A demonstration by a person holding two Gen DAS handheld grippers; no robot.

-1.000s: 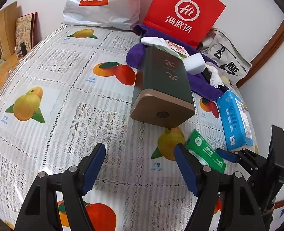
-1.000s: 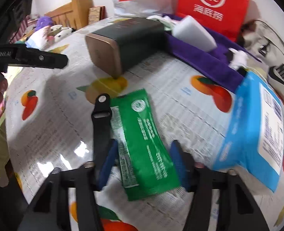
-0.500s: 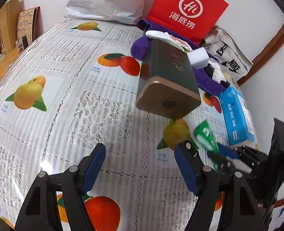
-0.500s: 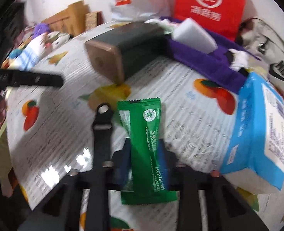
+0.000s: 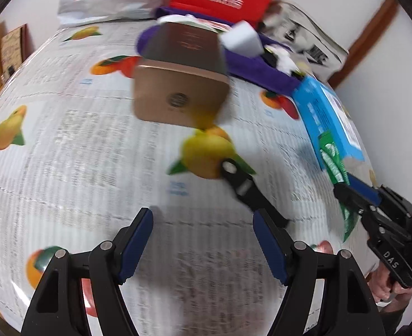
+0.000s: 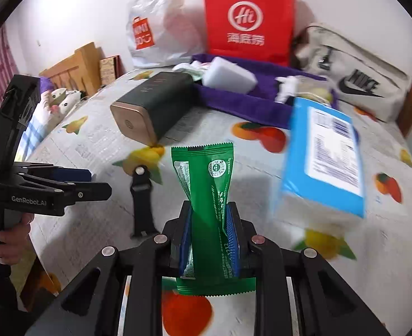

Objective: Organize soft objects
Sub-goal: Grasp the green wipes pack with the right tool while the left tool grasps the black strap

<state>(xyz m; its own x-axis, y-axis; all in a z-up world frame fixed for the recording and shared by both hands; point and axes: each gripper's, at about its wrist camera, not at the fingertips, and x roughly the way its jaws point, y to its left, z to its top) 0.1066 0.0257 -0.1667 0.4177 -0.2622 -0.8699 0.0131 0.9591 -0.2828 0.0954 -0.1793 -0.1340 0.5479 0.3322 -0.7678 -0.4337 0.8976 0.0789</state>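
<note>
My right gripper (image 6: 209, 213) is shut on a green snack packet (image 6: 206, 184), and the blue pads pinch its lower half. The packet stands upright, lifted off the fruit-print tablecloth (image 6: 88, 145). In the left wrist view the same packet (image 5: 331, 159) hangs at the right, in front of a blue tissue pack (image 5: 326, 112). My left gripper (image 5: 201, 224) is open above the cloth with nothing between its fingers. A black strap (image 5: 242, 187) lies just beyond its right finger.
A dark green box with a gold end (image 6: 150, 106) lies on its side mid-table. Behind it a purple cloth (image 6: 247, 100) holds a white sponge (image 6: 228, 75) and small items. A red paper bag (image 6: 247, 16), a white plastic bag (image 6: 155, 28) and a grey bag (image 6: 354, 78) stand against the wall.
The right gripper closed on the green packet and raised it off the cloth, turning it upright. The left gripper moved closer to the box and the black strap, still open.
</note>
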